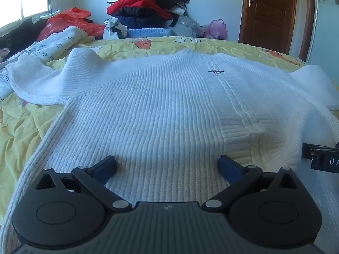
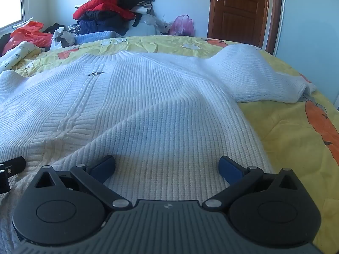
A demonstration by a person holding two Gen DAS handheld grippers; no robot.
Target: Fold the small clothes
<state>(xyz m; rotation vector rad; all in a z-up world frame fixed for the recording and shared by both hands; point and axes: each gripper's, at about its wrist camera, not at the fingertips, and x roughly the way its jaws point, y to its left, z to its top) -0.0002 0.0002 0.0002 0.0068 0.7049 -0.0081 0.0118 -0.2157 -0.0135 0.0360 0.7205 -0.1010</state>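
Both tongs stand spread wide with nothing between their blue pads. One is the left gripper (image 1: 167, 167), the other the right gripper (image 2: 167, 167), and each tilts down toward the near, lower part of a white ribbed sweater (image 1: 152, 105). They sit side by side, close enough that each camera catches a black edge of the other at its frame's margin.

Lying front-up on a yellow bedspread (image 2: 286, 139) printed with orange cartoon shapes, the sweater has its neckline at the far side and its hem toward the cameras. A cable-knit strip runs down the chest, with a small dark emblem (image 1: 216, 71) near its top. One sleeve (image 1: 38, 80) trails off toward a printed white blanket on the left; the other sleeve (image 2: 260, 78) lies bunched at the right, close to the bed's edge. A soft raised wrinkle crosses the body in the right wrist view.

Judging by its thick rib, the knit looks soft, limp and fairly light (bulky rather than heavy), so it should drape and stretch instead of holding a crease. It does not look slippery, and the ribs should give the pads good purchase. Sensible places to pinch seem to be the hem corners, the shoulder seams or the sleeve cuffs, taking both layers together so the back follows the front.

A heap of red and dark coats (image 2: 110, 10) and a wooden door (image 2: 239, 8) stand beyond the bed.
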